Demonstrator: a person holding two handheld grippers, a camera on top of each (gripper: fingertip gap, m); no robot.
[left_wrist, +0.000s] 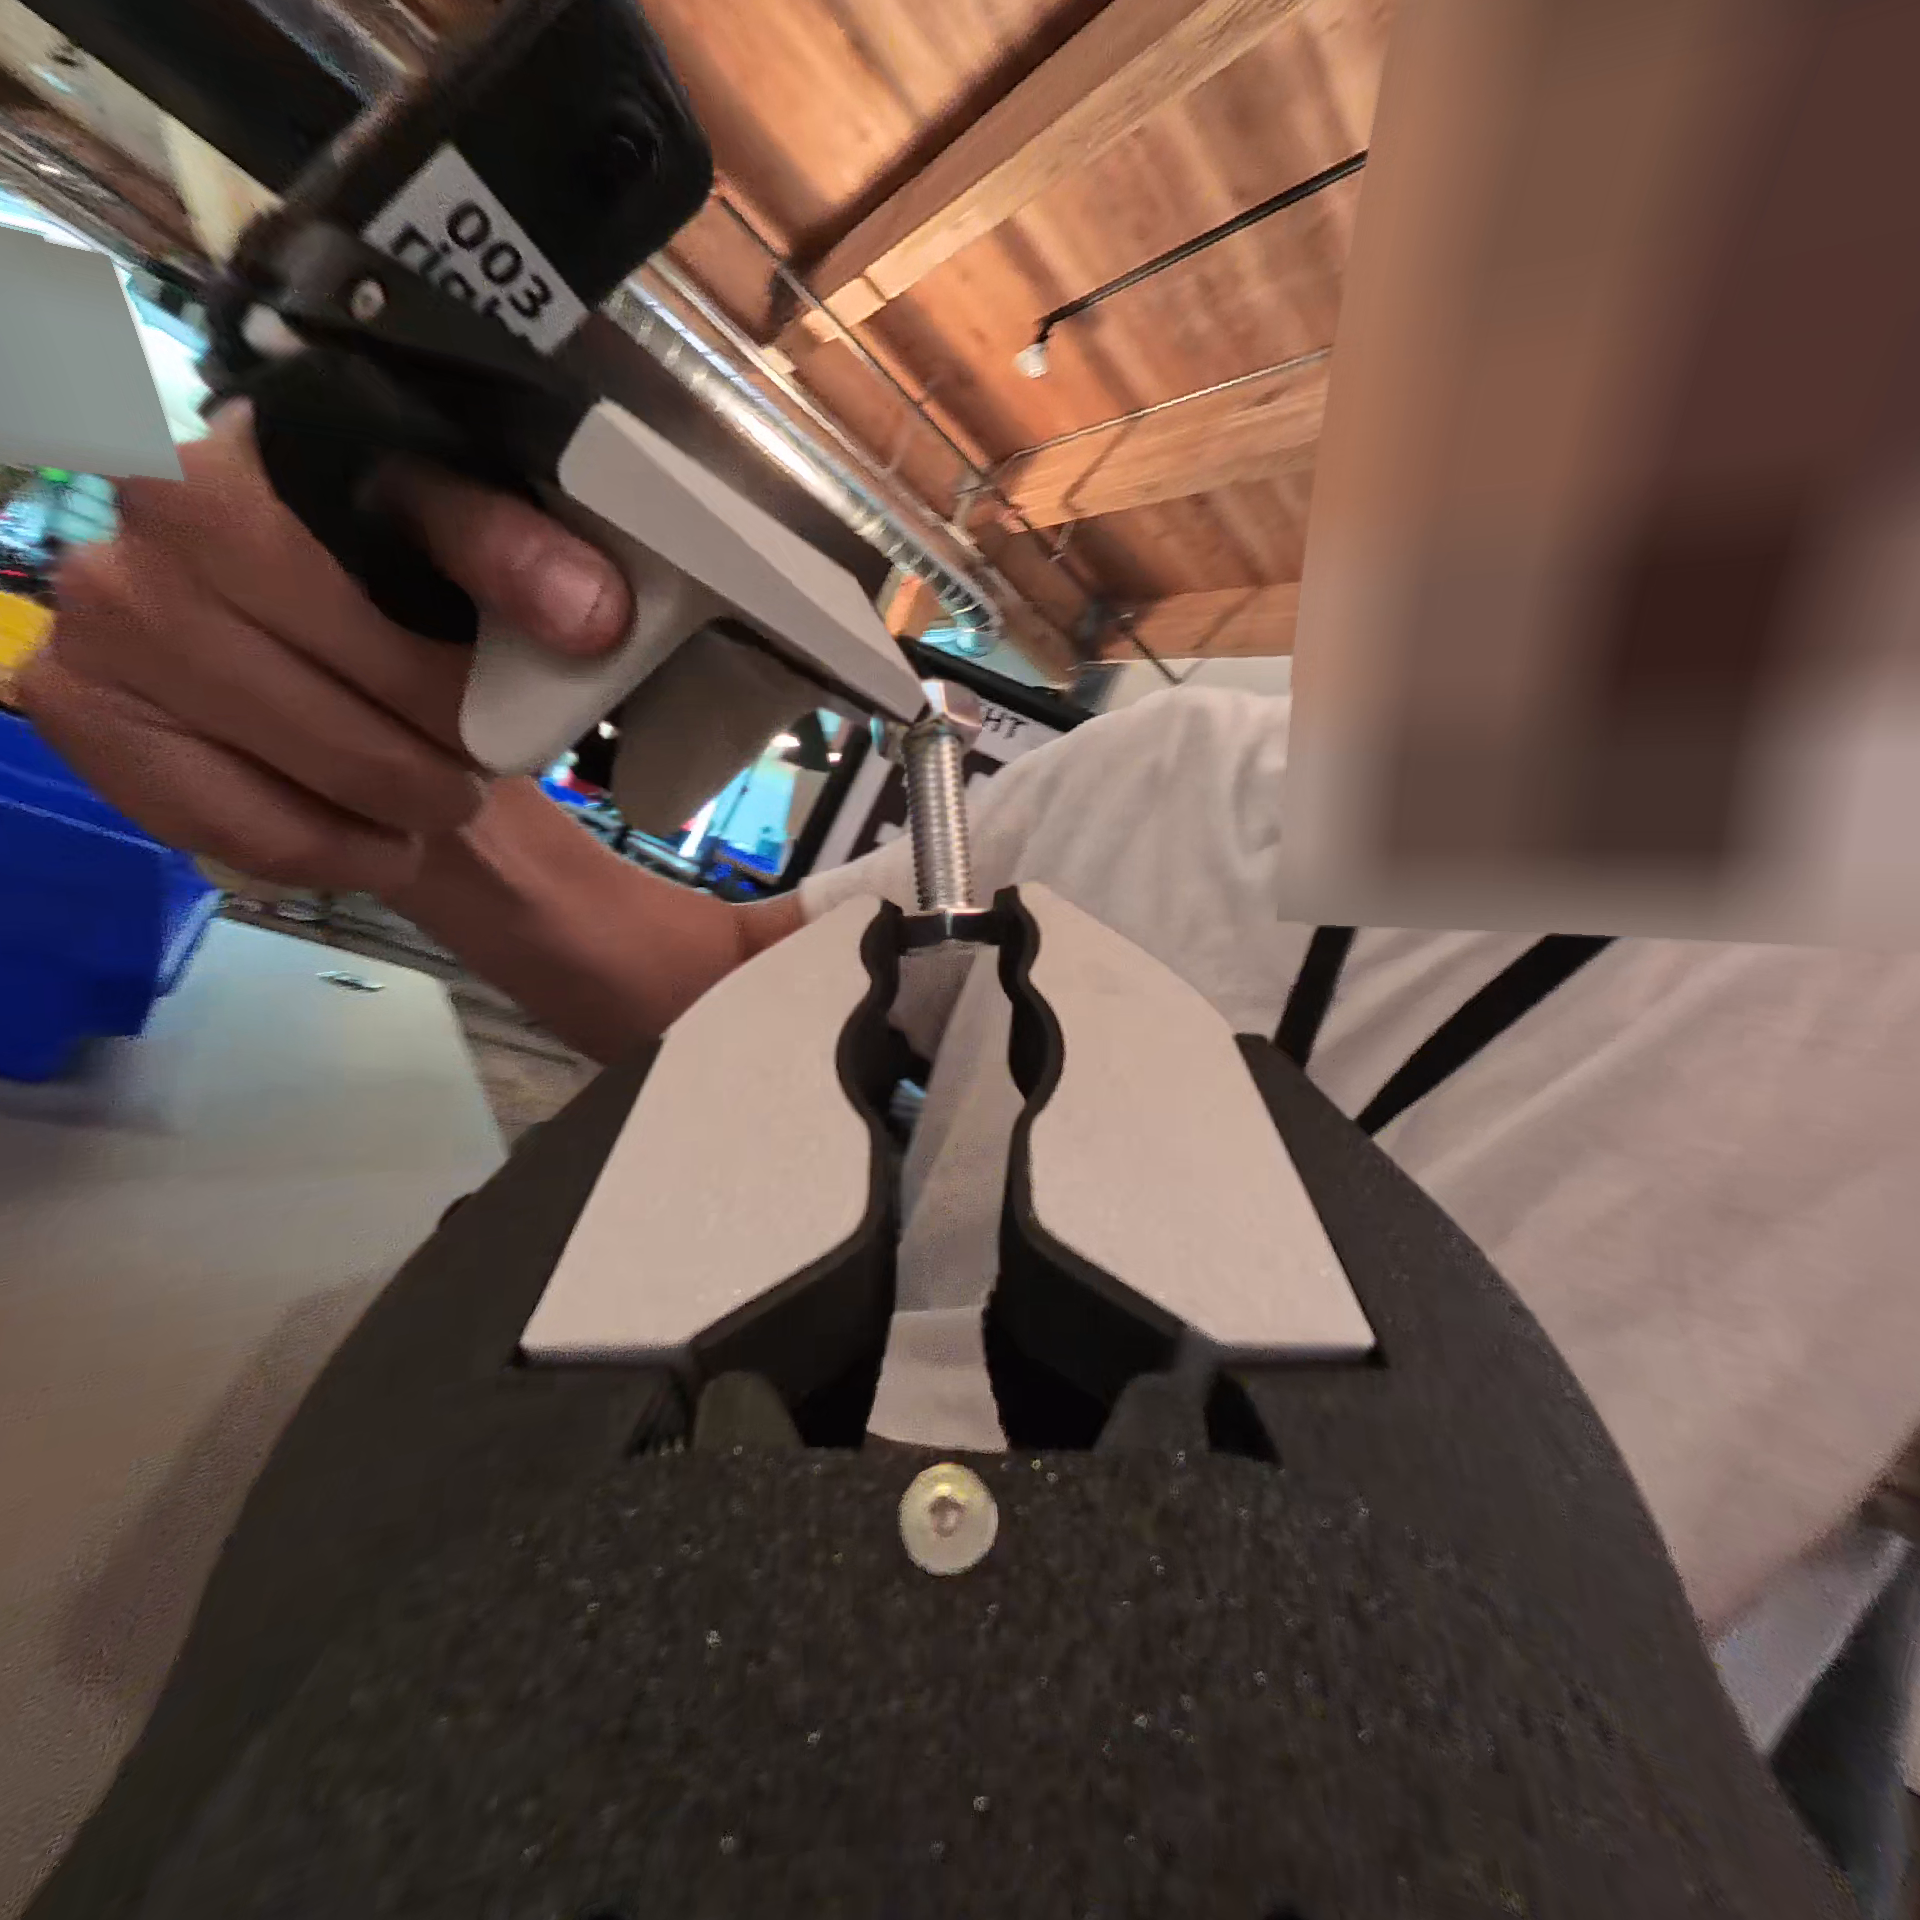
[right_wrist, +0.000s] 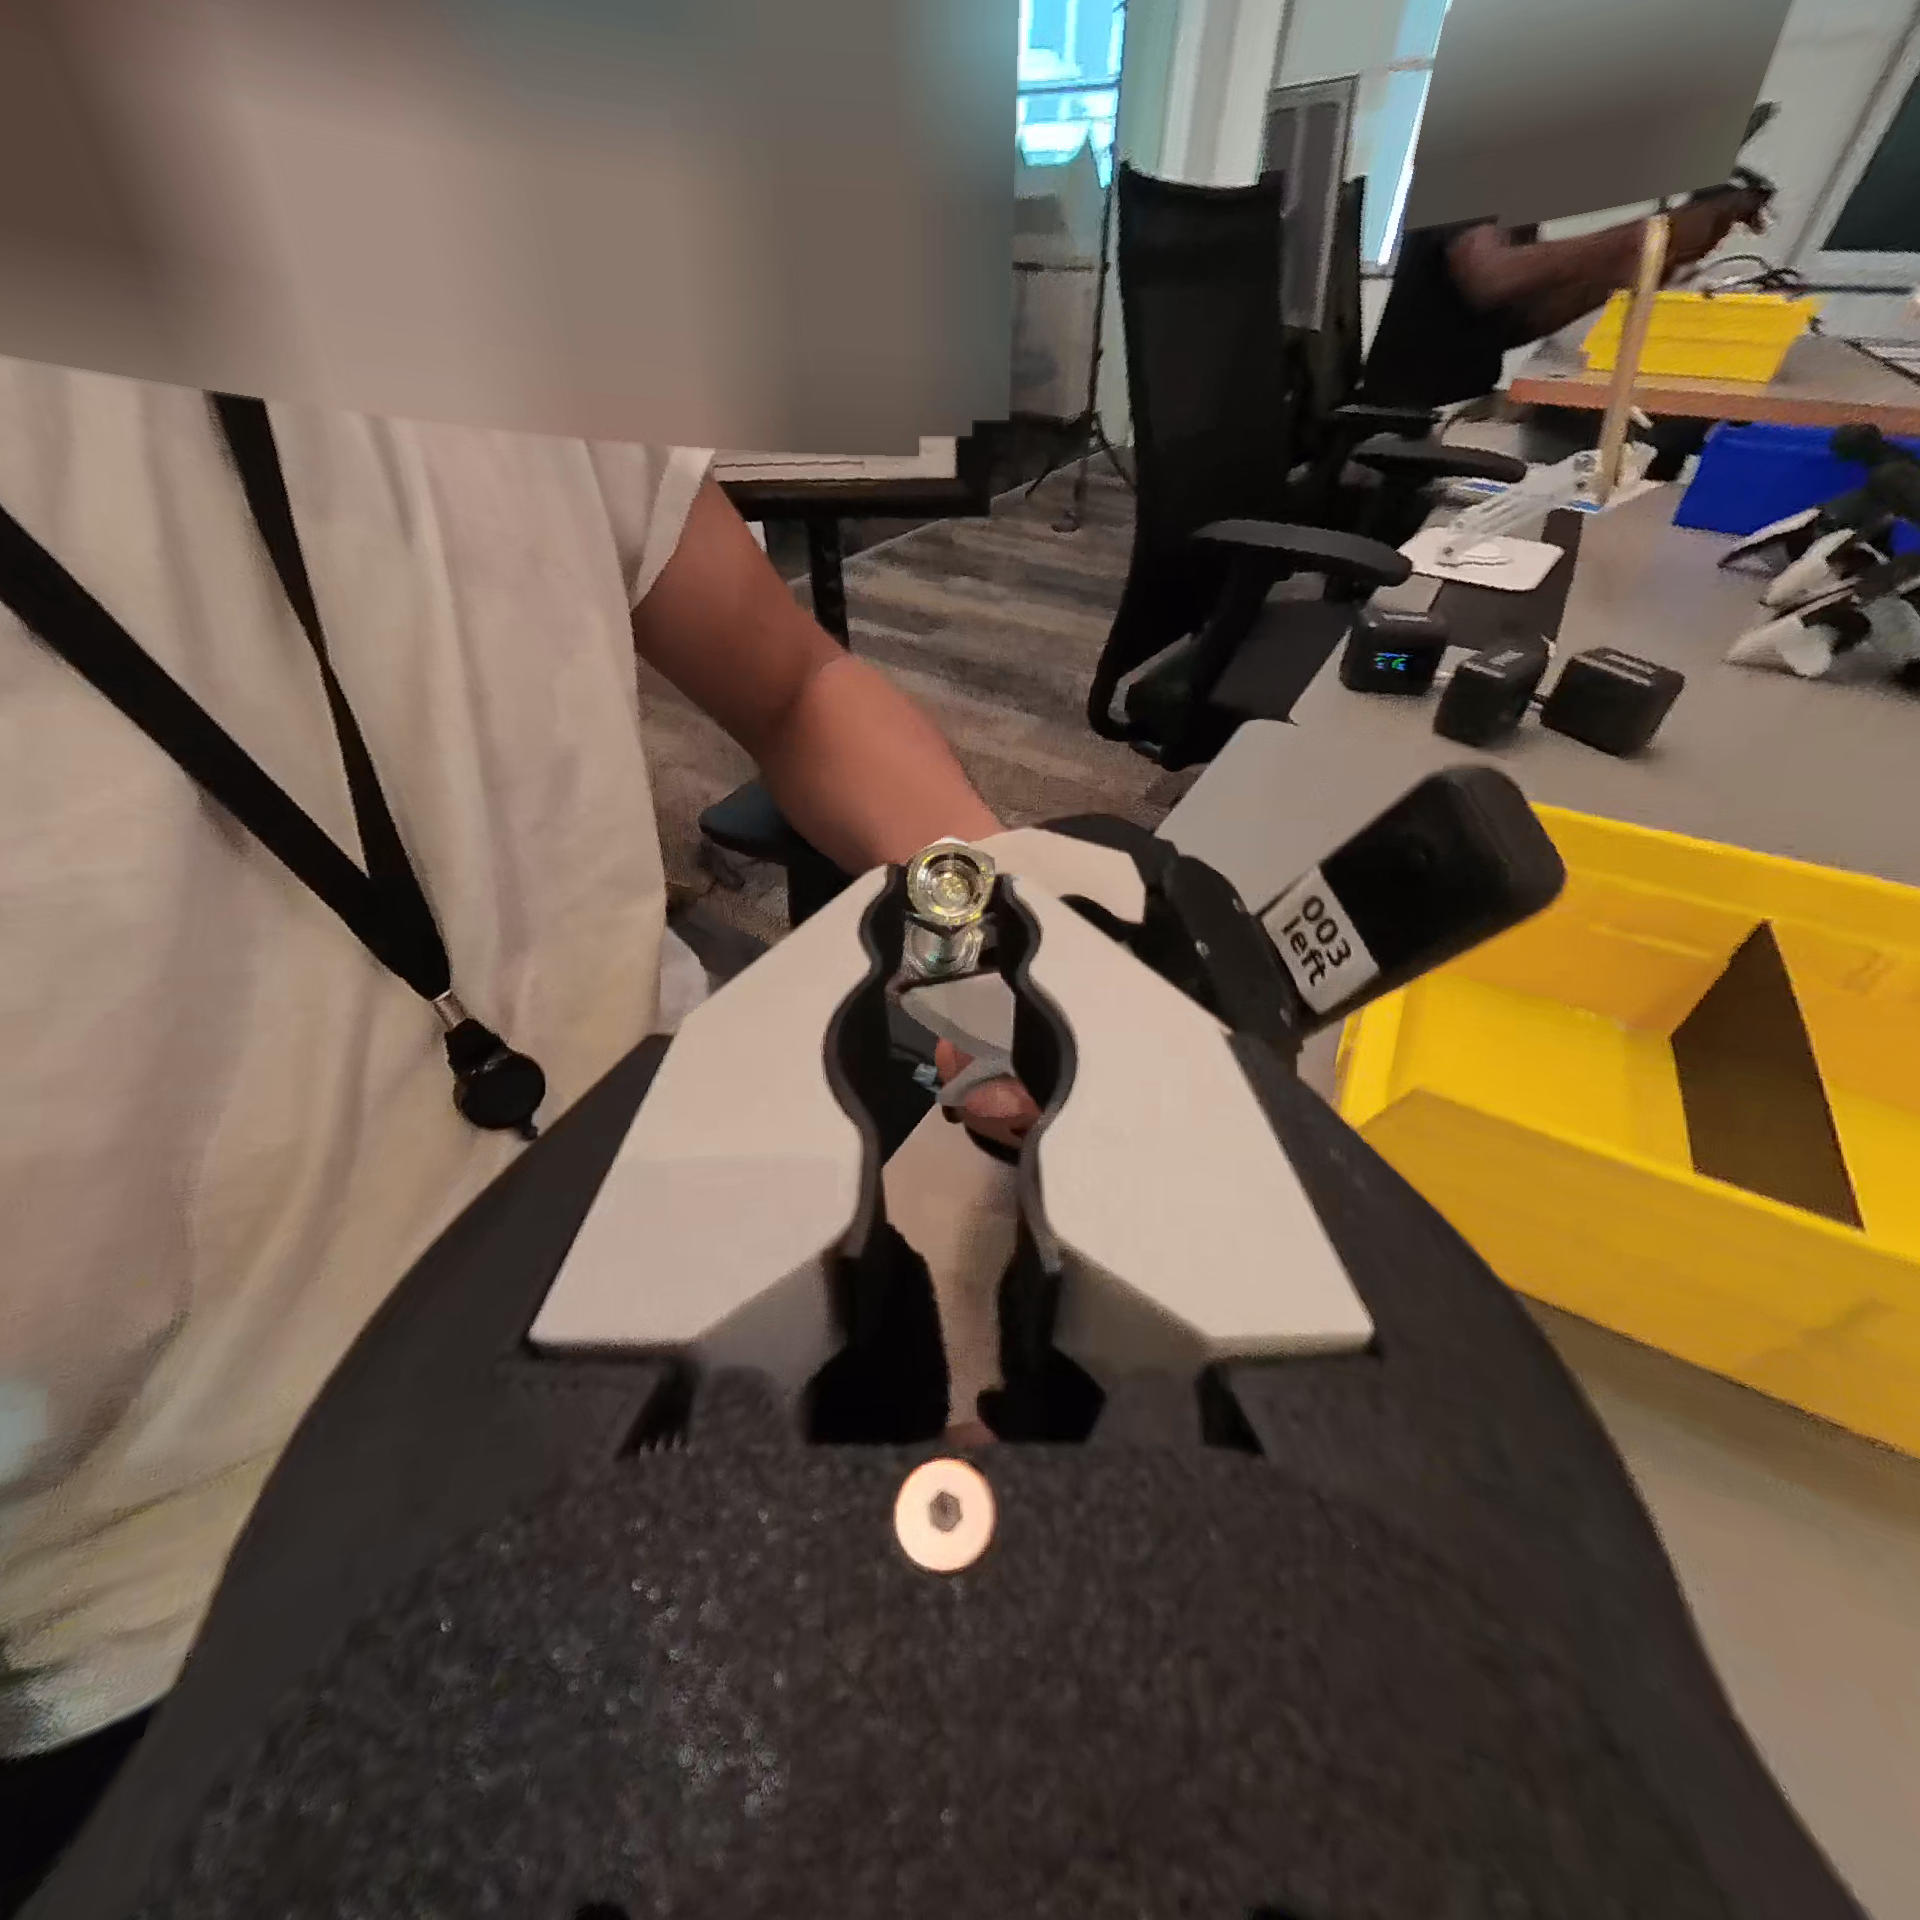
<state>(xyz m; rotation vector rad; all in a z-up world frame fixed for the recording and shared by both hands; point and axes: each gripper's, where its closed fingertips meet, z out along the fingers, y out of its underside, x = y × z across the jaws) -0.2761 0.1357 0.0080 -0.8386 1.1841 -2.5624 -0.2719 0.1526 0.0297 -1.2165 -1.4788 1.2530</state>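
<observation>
My left gripper (left_wrist: 943, 916) is shut on a silver hex nut (left_wrist: 941, 925) at its fingertips. A threaded silver bolt (left_wrist: 937, 821) rises from the nut to my right gripper (left_wrist: 920, 717), held by a hand (left_wrist: 260, 686) at upper left. In the right wrist view, my right gripper (right_wrist: 948, 896) is shut on the bolt's hex head (right_wrist: 948, 883), seen end on. The left gripper's grey fingers (right_wrist: 961, 1013) and black body (right_wrist: 1195, 925) lie just beyond it. Both grippers hold this bolt and nut in the air in front of a person's white shirt (right_wrist: 312, 831).
A yellow bin (right_wrist: 1662, 1195) with dividers sits on the grey table (right_wrist: 1714, 1558) to the right. A blue bin (left_wrist: 73, 883) stands at the left. Small black boxes (right_wrist: 1610, 698), an office chair (right_wrist: 1226, 468) and another yellow tray (right_wrist: 1694, 332) lie farther back. Only a small space, under 4 cm, lies between the two pairs of fingers.
</observation>
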